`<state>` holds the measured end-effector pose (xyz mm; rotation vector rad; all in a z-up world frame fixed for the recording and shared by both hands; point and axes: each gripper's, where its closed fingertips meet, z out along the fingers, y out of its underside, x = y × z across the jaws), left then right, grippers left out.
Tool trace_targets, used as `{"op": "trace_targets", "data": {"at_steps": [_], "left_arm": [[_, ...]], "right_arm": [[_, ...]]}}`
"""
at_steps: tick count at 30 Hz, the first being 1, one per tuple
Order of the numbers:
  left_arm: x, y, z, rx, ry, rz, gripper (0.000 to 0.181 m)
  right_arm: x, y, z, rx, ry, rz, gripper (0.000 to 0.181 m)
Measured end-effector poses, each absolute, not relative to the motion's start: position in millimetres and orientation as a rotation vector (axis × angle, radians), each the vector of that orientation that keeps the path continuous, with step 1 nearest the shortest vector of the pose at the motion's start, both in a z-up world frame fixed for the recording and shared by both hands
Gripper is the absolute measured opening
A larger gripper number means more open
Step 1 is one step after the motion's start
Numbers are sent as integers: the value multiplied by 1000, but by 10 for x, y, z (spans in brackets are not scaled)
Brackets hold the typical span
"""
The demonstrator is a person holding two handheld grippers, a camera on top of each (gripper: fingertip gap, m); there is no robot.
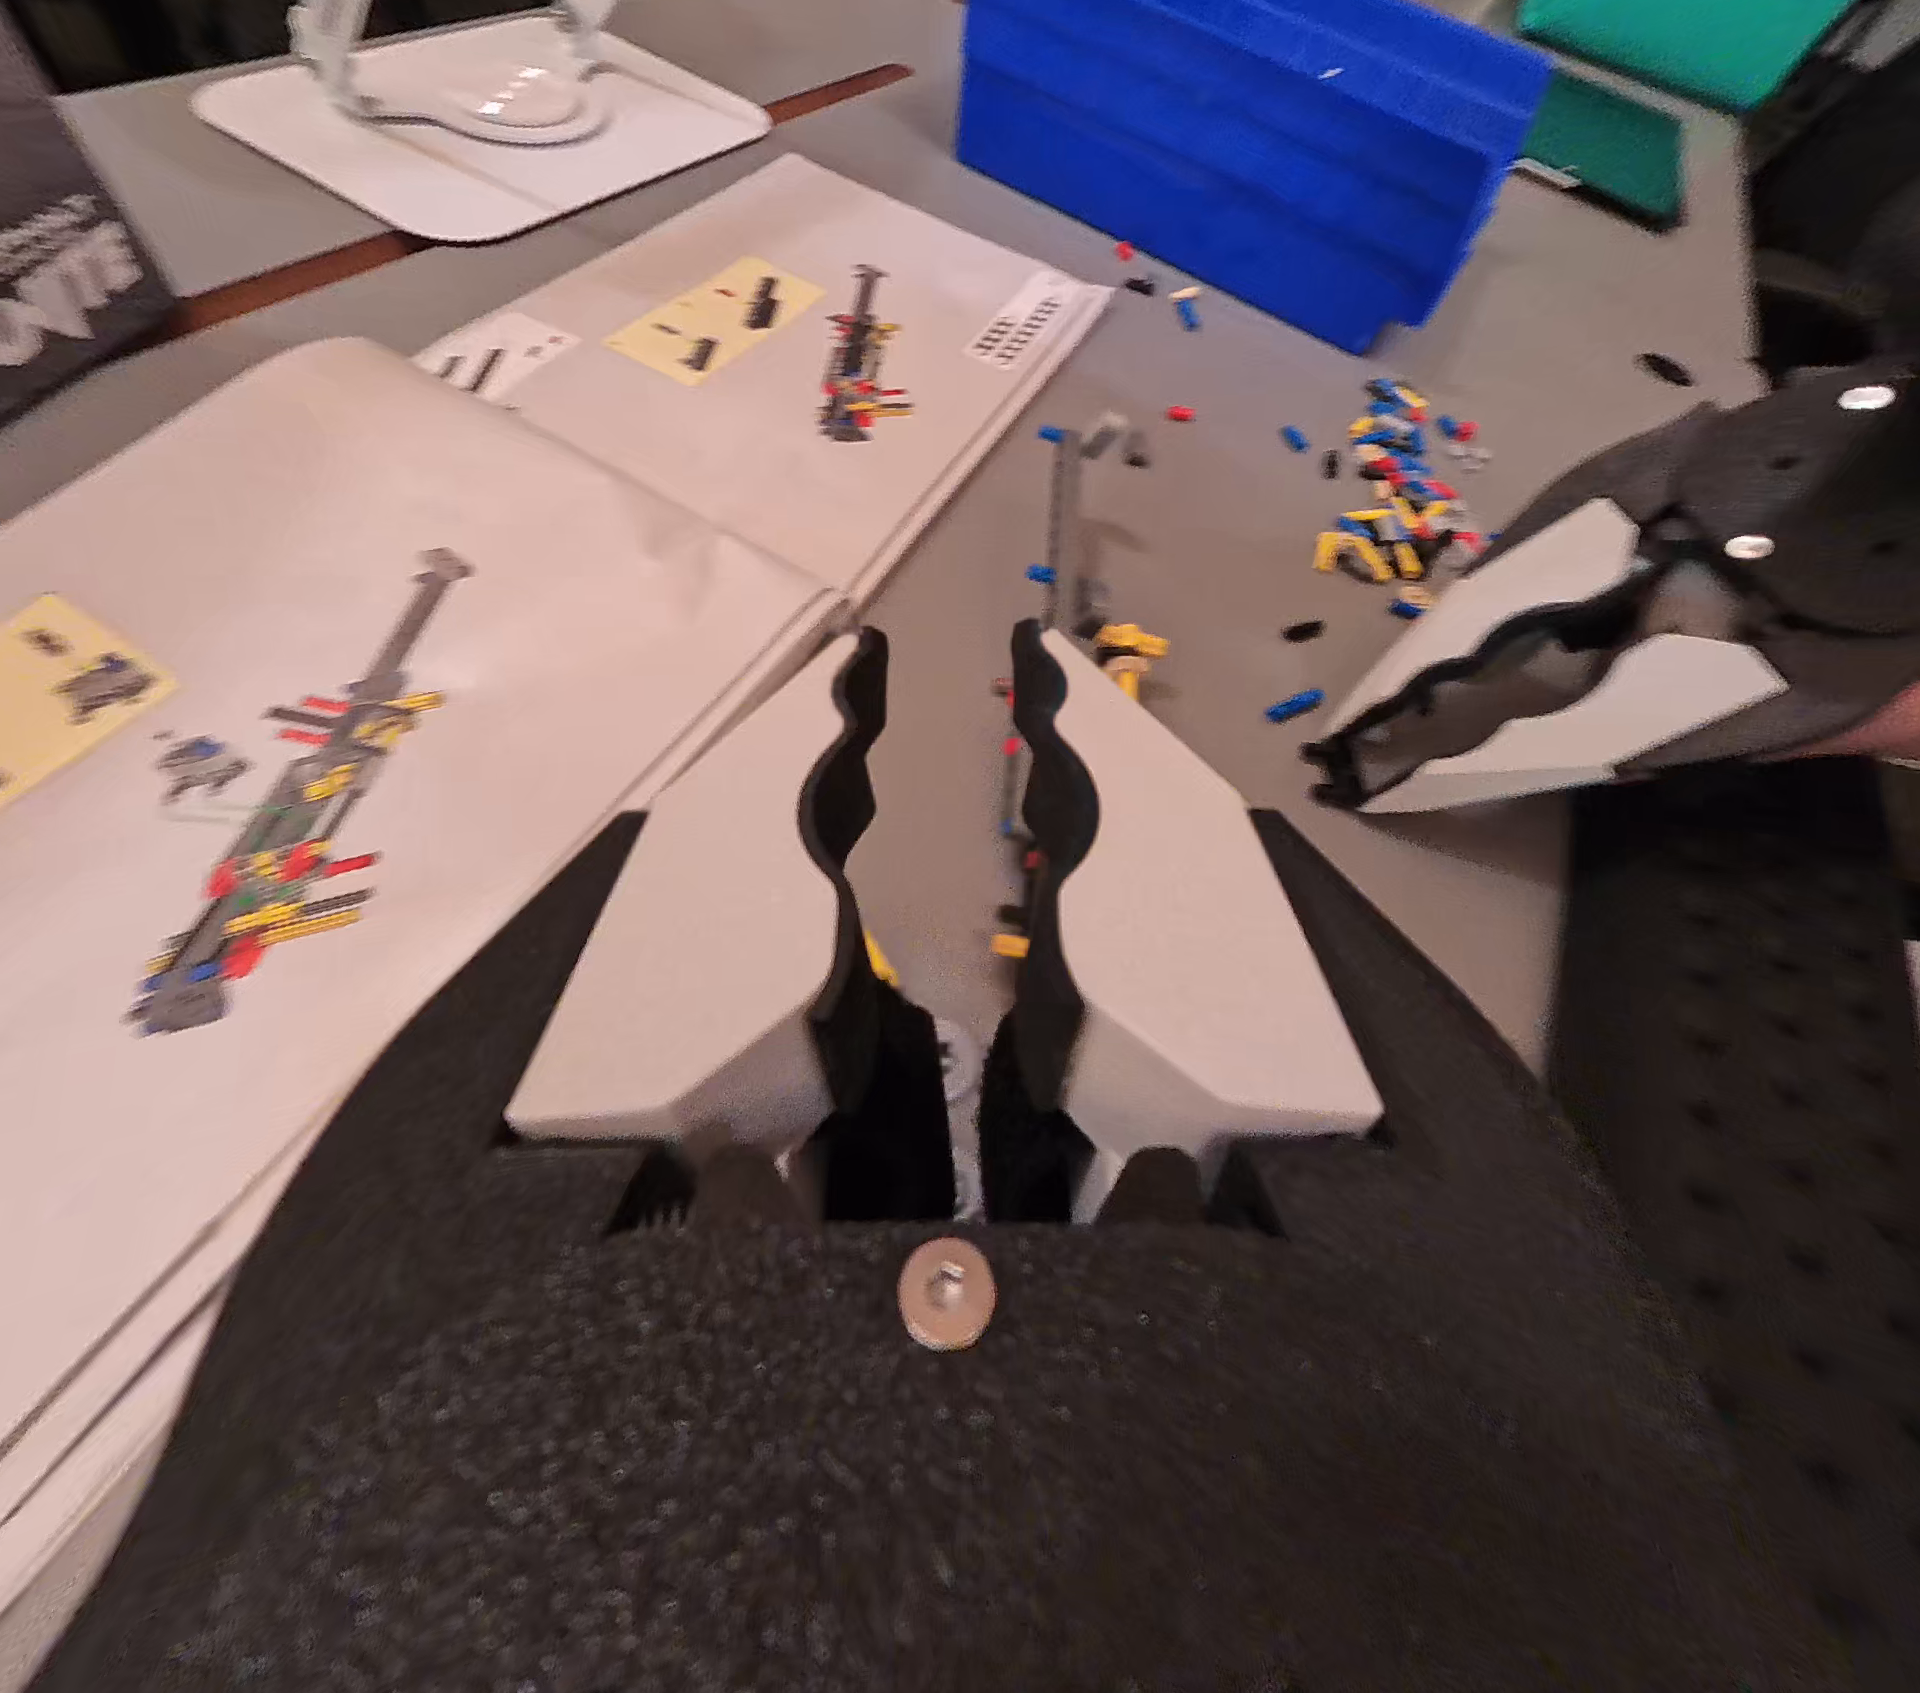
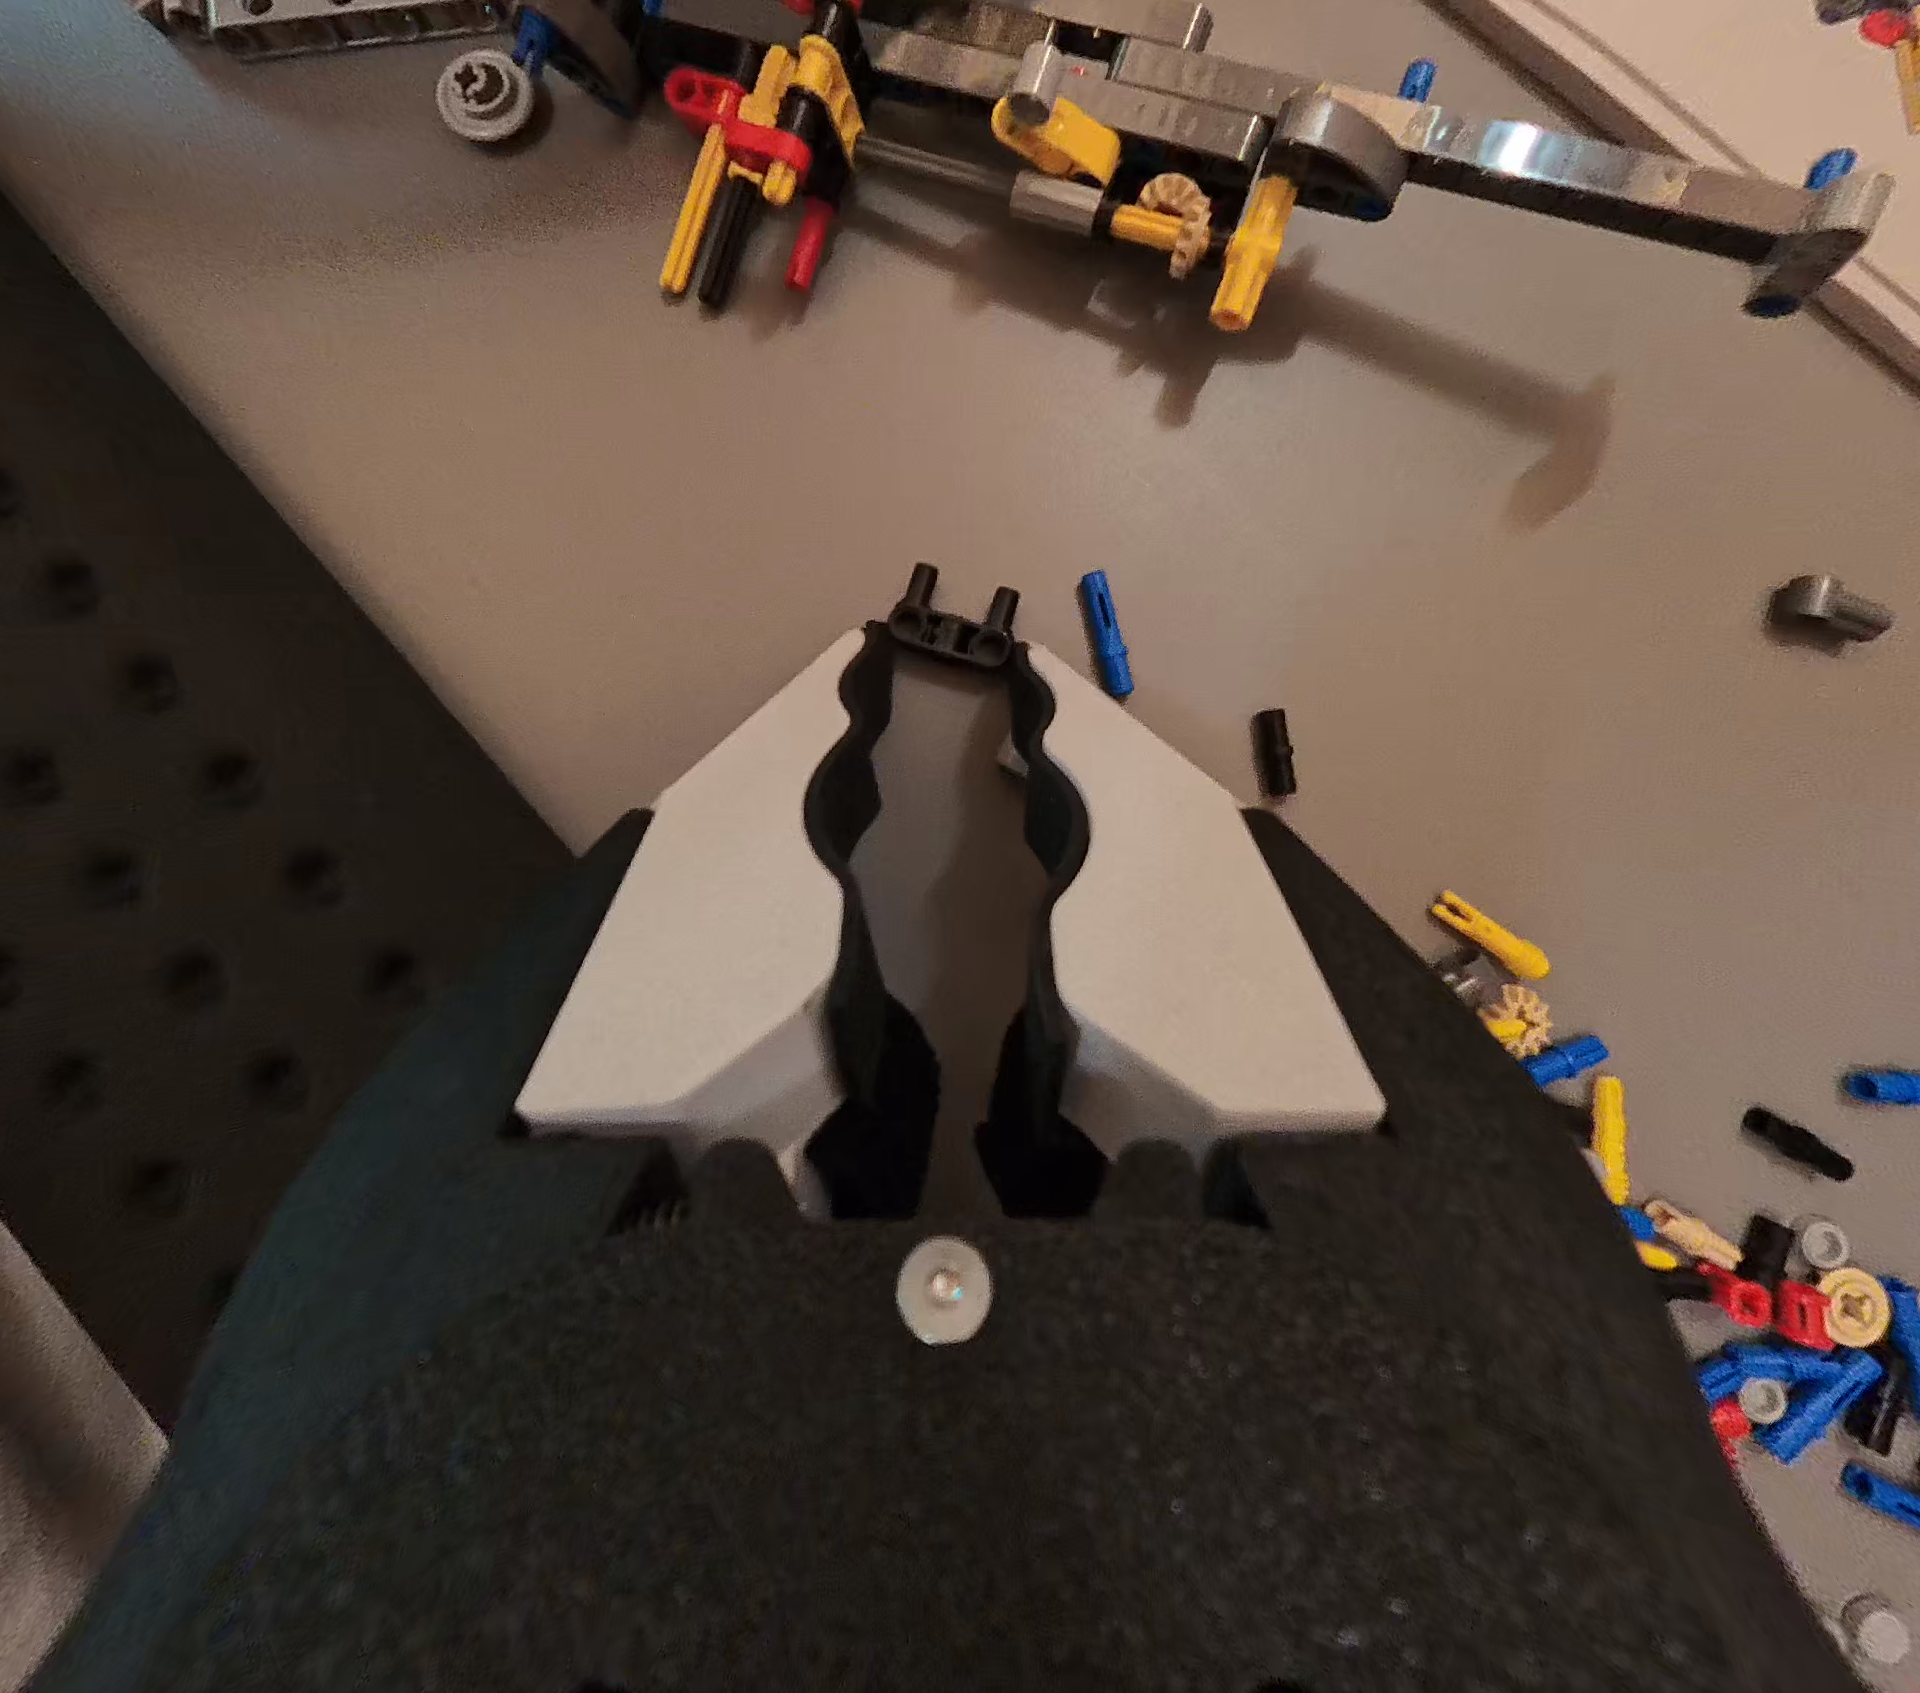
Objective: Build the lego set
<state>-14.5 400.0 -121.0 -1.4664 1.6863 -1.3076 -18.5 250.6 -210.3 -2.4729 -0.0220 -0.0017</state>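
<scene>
Right claw (image 2: 951, 641): closed on a small black connector piece (image 2: 948, 627), pinched at the very fingertips, its two pegs pointing away from the claw. The claw hangs above the grey counter (image 2: 935, 438); contact with the surface cannot be judged.

Partly built lego assembly (image 2: 1039, 74): lies flat on the counter well ahead of the right claw, running left to right across its view. Long grey and black beams, with yellow, red and blue pins and a tan gear (image 2: 1179, 215) along the near side. Loose grey wheels and connectors sit at its left end.

Just right of the right claw's tips: a blue pin (image 2: 1103, 633), then a black pin (image 2: 1275, 752) a little farther right. A heap of loose pieces (image 2: 1787, 1331), blue, red, yellow and tan, lies to the claw's right, nearer the camera.

Left claw (image 1: 951, 651): open with a moderate gap, nothing between the fingers. The assembly (image 1: 1070, 542) lies directly ahead of and beneath its tips. The open instruction booklet (image 1: 520, 604) lies to its left, the blue bin (image 1: 1226, 116) ahead and to the right, and a white stand (image 1: 478, 126) ahead and to the left.
</scene>
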Motion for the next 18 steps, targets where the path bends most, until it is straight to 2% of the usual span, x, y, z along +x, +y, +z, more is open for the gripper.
{"op": "trace_targets", "data": {"at_steps": [11,18], "left_arm": [[-242,3417,-1095,-1542,1770,-1860,24],[-268,3454,-947,-1559,1671,-2060,25]], "right_arm": [[-98,3254,-1222,-2053,-132,-167,21],[-127,3549,-1091,-1905,-268,-250,21]]}}
